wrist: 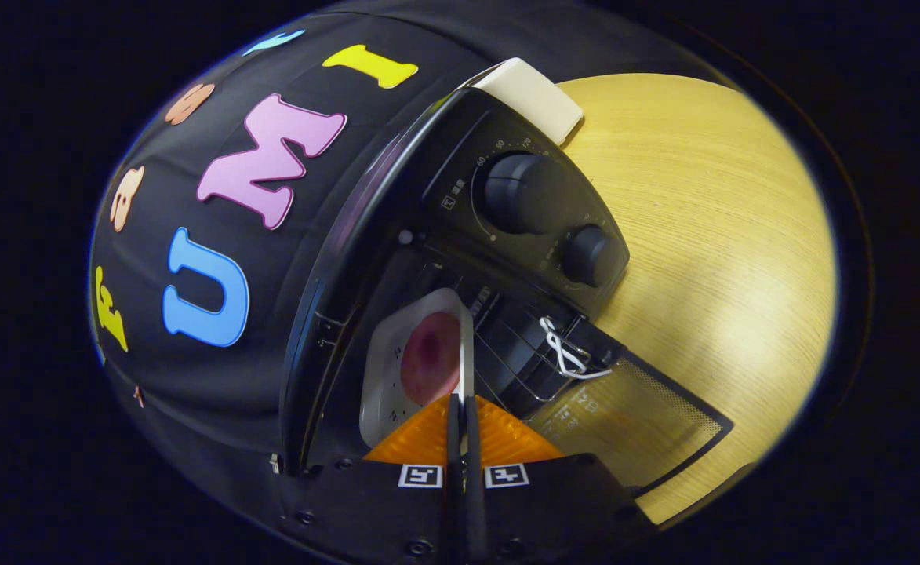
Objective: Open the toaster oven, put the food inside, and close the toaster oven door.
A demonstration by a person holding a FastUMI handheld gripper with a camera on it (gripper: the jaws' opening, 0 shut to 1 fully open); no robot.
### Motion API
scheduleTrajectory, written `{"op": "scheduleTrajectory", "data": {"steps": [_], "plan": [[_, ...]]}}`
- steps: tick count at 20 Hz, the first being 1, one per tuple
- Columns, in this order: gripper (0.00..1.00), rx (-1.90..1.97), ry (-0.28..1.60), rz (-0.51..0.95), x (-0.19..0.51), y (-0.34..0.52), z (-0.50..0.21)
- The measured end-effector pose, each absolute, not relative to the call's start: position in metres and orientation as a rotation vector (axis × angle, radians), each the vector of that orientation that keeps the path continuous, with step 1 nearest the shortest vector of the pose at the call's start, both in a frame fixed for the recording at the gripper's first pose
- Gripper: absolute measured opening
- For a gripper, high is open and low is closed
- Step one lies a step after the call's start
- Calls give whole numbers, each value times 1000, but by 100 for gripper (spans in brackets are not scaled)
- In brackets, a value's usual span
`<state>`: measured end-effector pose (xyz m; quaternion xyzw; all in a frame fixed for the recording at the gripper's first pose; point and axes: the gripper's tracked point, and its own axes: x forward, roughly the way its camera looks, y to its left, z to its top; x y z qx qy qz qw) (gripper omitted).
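- The black toaster oven (428,235) with two round dials stood on the pale wooden table (703,235); its glass door (632,424) was already swung open, a white cord (569,355) looped at its handle.
- My gripper (458,428), with orange fingers (420,439), was pressed nearly together, pinching the rim of the white square plate (385,369).
- I saw that plate, with its round reddish food (428,357), sitting inside the oven cavity beside the wire rack (507,361).
- I judged opening done and loading almost done; releasing the plate, backing out and closing the door remained.
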<state>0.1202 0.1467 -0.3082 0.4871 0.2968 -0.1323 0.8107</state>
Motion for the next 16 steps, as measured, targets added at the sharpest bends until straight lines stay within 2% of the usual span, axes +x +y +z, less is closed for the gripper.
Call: {"op": "scheduleTrajectory", "data": {"steps": [3,6,10,13,14,16], "plan": [[5,1042,620,-374,126,140,-313],[5,1083,620,-406,129,140,-311],[6,1087,623,-368,128,147,-306],[12,1067,605,-322,123,153,-294],[16,1058,607,-304,120,148,-289],[44,1048,598,-274,115,149,-281]]}}
